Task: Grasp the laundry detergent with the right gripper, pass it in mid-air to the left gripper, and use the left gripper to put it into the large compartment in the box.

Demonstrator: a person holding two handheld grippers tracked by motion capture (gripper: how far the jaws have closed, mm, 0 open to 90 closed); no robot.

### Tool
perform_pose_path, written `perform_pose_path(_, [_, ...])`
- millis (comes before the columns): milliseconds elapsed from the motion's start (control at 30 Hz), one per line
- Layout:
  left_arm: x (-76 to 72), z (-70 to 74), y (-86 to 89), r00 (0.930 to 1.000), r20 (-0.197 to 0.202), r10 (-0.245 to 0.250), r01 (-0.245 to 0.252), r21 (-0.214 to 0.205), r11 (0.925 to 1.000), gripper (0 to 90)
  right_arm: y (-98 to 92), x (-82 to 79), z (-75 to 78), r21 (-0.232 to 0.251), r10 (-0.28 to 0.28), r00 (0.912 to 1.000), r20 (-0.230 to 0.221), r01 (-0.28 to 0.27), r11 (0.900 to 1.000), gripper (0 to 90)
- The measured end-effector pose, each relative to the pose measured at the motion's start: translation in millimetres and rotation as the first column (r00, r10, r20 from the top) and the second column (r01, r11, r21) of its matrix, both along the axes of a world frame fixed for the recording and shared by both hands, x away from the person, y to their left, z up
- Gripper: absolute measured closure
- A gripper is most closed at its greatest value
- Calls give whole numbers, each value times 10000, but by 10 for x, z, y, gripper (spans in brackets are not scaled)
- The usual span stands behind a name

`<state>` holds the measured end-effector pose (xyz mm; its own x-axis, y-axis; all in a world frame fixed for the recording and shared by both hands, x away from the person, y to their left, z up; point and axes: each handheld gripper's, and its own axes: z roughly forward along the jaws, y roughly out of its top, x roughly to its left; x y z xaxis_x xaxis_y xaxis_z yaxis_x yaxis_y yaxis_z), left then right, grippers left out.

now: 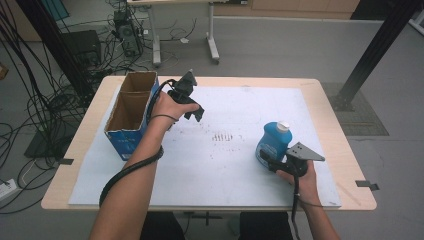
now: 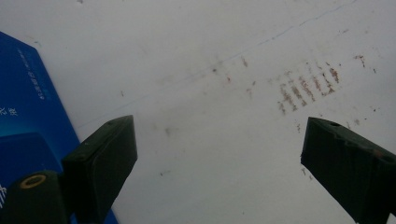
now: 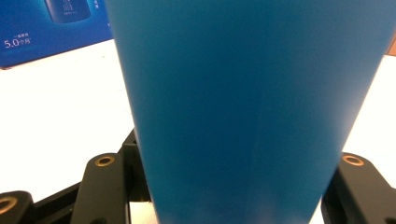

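The right gripper [image 1: 267, 161] is clamped on the blue bottle [image 1: 273, 141], which stands upright with its white cap on top, on the white mat [image 1: 240, 175] toward the table's right side. The left gripper [image 1: 192, 112] hangs above the mat just beside the open blue cardboard box [image 1: 127, 120], its jaws spread wide with nothing between them. The two are well apart.
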<state>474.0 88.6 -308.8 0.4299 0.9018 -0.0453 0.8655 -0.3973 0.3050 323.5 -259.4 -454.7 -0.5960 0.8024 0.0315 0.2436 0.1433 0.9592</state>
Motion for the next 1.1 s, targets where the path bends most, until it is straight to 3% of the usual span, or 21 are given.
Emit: perform_pose_path(1100, [6, 16, -49, 10000, -3, -51, 51, -1, 10000, 110, 4, 4, 11, -73, -9, 10000, -69, 8, 10000, 406])
